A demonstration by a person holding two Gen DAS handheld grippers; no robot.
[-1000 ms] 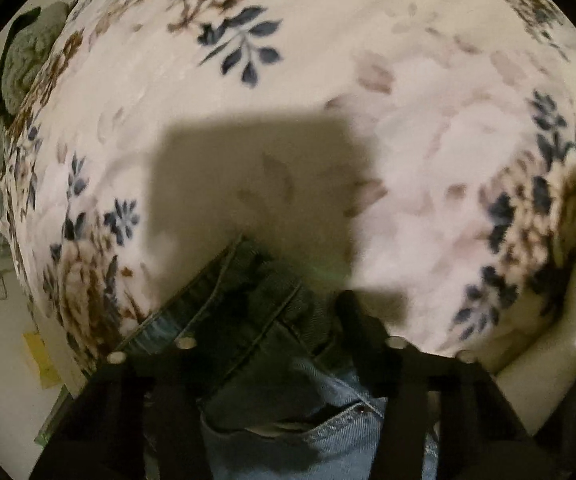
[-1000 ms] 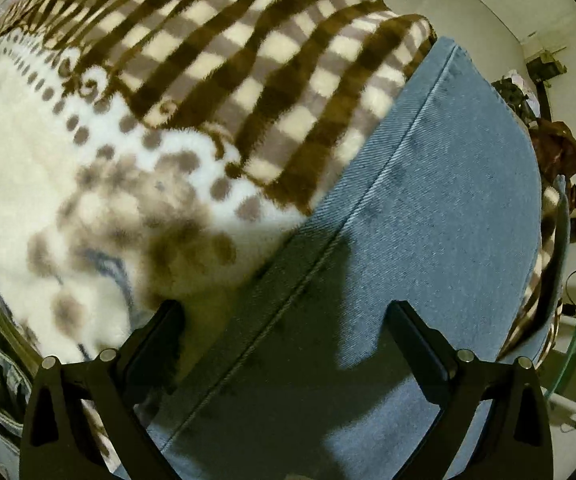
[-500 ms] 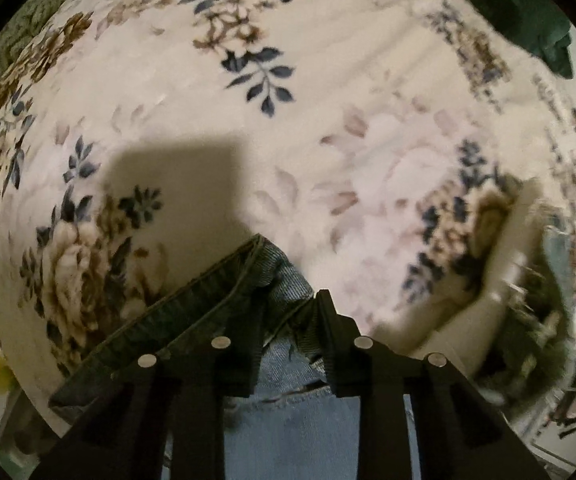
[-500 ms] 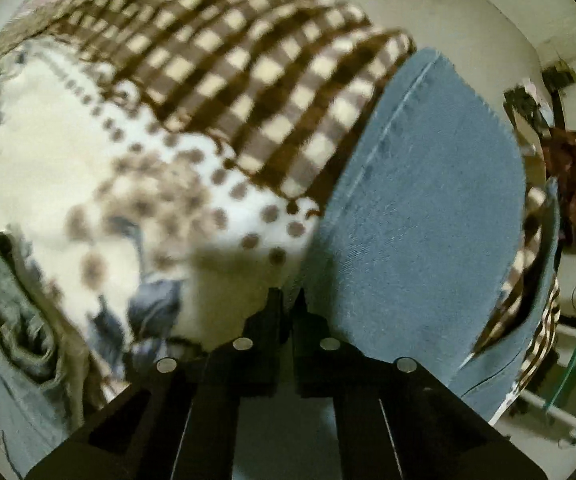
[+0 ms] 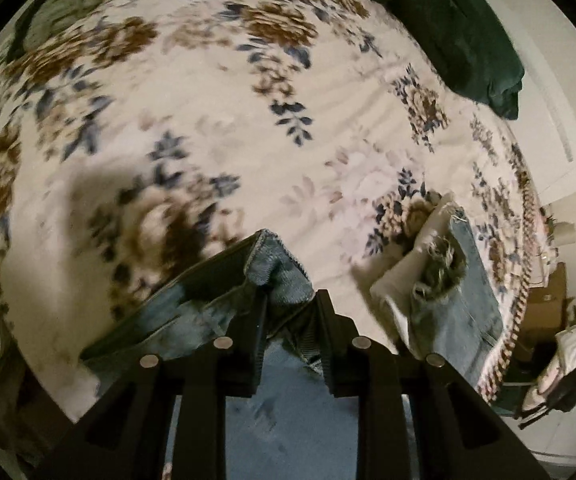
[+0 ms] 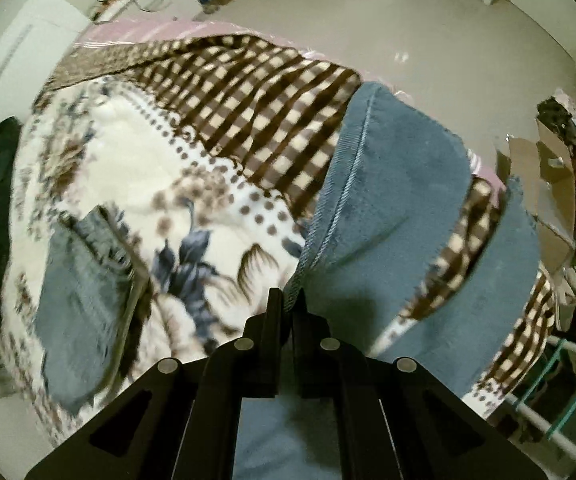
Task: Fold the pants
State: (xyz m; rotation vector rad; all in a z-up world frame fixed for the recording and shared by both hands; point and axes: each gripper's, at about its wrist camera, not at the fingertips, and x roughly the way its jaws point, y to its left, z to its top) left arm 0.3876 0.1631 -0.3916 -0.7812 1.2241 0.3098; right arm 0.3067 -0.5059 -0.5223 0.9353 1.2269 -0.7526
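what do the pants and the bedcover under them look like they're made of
Pants: blue denim, matte; twill weave, a stitched side seam and a frayed hem point to it.
Bedcover: looks like plush fleece, soft and fuzzy, printed with flowers, dots and brown checks; the exact fibre cannot be told.

A floral blanket (image 5: 215, 92) covers the bed, its checked border (image 6: 247, 92) at the far edge; a dark green garment (image 5: 456, 28) lies on it; a cardboard box (image 6: 552, 184) sits on the floor
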